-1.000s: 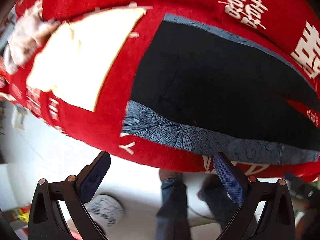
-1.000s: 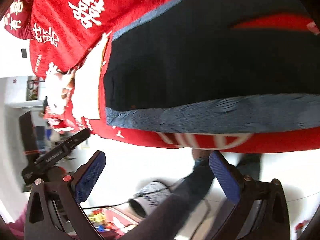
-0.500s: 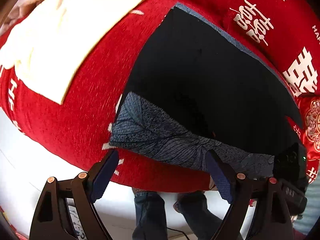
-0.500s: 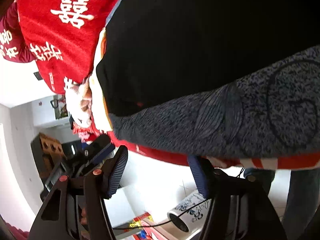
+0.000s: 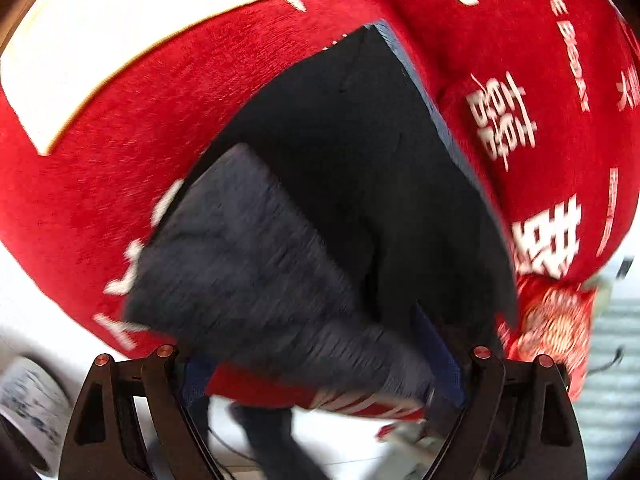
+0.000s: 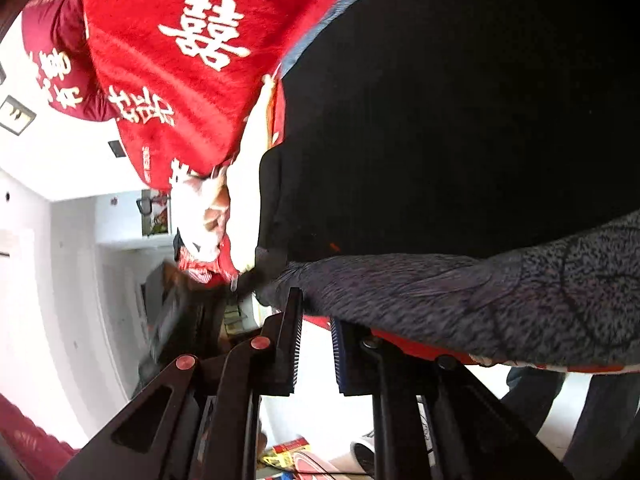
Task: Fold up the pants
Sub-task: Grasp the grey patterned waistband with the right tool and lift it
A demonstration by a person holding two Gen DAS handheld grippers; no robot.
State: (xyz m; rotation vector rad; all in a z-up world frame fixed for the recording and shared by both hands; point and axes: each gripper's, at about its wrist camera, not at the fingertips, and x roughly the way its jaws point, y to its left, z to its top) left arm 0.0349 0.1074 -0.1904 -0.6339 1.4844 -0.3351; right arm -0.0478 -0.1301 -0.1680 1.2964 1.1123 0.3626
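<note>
Black pants (image 5: 360,152) with a grey patterned waistband (image 5: 248,280) lie on a red bedspread (image 5: 120,168) with white characters. In the left wrist view my left gripper (image 5: 320,376) is open, its jaws on either side of the waistband's near edge, which hangs over the bed edge. In the right wrist view the pants (image 6: 460,120) fill the upper right and the waistband (image 6: 460,300) runs along the bed edge. My right gripper (image 6: 314,344) has its jaws nearly closed at the waistband's left corner; whether cloth is pinched is unclear.
A cream cloth (image 5: 120,40) lies on the bedspread left of the pants. A patterned cup (image 5: 24,408) stands on the white floor below. A person's jeans legs (image 5: 276,440) stand by the bed. A red embroidered cushion (image 5: 556,328) sits at right.
Both grippers moved in to the waistband at the bed edge. The right gripper's jaws narrowed from wide open to nearly closed. The left jaws now straddle the waistband.
</note>
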